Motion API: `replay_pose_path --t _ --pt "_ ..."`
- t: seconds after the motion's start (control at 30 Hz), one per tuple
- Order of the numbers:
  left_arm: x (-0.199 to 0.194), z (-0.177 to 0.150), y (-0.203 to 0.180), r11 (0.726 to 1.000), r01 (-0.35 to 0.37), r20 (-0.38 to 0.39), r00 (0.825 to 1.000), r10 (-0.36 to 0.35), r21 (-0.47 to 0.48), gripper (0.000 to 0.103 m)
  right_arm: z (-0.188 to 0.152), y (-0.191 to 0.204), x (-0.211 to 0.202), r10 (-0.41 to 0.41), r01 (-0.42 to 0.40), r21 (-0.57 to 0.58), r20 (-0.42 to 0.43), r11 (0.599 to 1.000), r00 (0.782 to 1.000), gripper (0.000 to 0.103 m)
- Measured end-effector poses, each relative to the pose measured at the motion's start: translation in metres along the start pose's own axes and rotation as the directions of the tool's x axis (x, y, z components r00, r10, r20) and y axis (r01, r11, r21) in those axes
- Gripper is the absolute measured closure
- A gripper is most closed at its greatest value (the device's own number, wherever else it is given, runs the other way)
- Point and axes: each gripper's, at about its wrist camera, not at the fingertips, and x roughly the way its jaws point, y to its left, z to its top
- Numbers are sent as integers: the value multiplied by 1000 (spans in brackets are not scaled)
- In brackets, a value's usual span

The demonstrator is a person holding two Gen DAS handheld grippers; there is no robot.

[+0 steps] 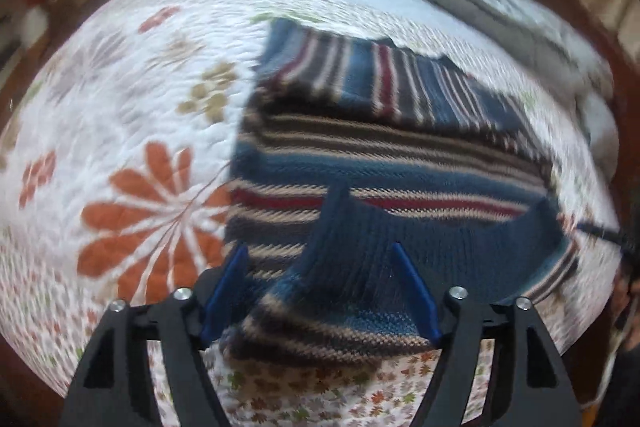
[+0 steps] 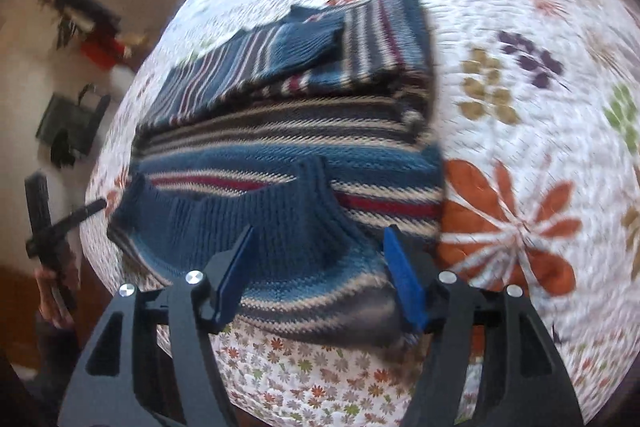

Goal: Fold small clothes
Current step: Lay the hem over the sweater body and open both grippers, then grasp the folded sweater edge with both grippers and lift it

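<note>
L gripper [image 1: 318,269]: black plastic frame w/ triangular cut-outs, two linkage arms per side, silver round screw heads at the pivots, bright blue flat finger pads [image 1: 416,293] angled up from bottom centre of frame. R gripper [image 2: 318,253]: same build, black arms, silver screws, blue pads [image 2: 404,277]. At lower left of right wrist view, a hand [image 2: 54,291] on a black handle; sleeve too blurred to tell.

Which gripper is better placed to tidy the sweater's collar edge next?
Either, nearly. Both the left gripper and right gripper hang open above the striped sweater. The right looks slightly better centred over the blue collar on the floral quilt.
</note>
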Motion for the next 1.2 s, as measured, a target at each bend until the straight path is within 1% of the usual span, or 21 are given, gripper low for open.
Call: replay_pose_path --t 0.07,0.13,0.2,0.3,0.37,0.47,0.5,0.53,0.57,0.6,0.63,0.67,0.7,0.73,0.8,0.83,0.87,0.97,1.03,1.2 --pt "12 3 -5 1000 6 -38 999 -6 22 27 6 4 11 1 -2 -20 -36 1000 999 36" --pt "22 6 -5 999 32 -66 997 -31 20 27 13 4 23 -7 5 -31 -67 1000 998 33" --pt "29 7 -3 999 52 -81 995 -51 9 26 19 5 31 -7 3 -39 -85 999 996 33" --pt "39 11 -1 996 84 -101 991 -84 -5 26 27 4 44 26 -31 -41 -115 999 993 33" --pt "47 14 0 992 127 -121 984 -128 -9 26 30 6 52 44 -51 -51 -137 997 990 33" --pt "56 15 0 989 149 -147 978 -149 -9 26 30 12 65 50 -66 -85 -177 994 983 33" --pt "57 15 -1 988 154 -151 976 -153 -6 26 29 15 69 47 -68 -103 -186 992 981 37" --pt "59 15 -1 987 164 -154 975 -162 -1 27 28 16 72 46 -68 -112 -191 991 981 45" --pt "59 15 -2 985 174 -156 973 -170 6 28 27 17 73 44 -68 -120 -193 990 980 51" --pt "59 15 -4 984 178 -157 972 -173 15 29 26 18 74 45 -70 -126 -194 989 980 62" --pt "59 15 -5 984 175 -153 974 -169 25 36 26 18 74 47 -74 -132 -196 988 980 71" --pt "59 15 -6 986 165 -153 975 -159 32 42 26 17 74 47 -73 -130 -195 989 980 77" --pt "59 15 -6 987 158 -154 976 -151 32 53 26 15 73 53 -78 -124 -195 989 979 89" --pt "58 16 -5 987 156 -150 977 -150 29 67 26 13 71 67 -91 -115 -192 989 979 91" --pt "57 16 -3 983 180 -153 973 -175 17 86 27 9 63 100 -118 -95 -174 988 980 92" --pt "56 16 -1 982 191 -151 971 -188 7 87 27 8 57 126 -141 -87 -159 986 979 93" --pt "54 16 0 982 188 -143 972 -185 3 89 27 8 52 139 -153 -90 -147 984 979 93" --pt "44 18 1 984 177 -113 978 -176 2 92 25 12 31 159 -171 -115 -106 979 982 93" --pt "32 21 1 979 202 -80 976 -201 -3 92 25 13 18 176 -185 -124 -85 975 981 93" --pt "8 36 -5 976 216 0 976 -216 -1 92 33 20 -8 179 -182 -157 -30 971 983 93"
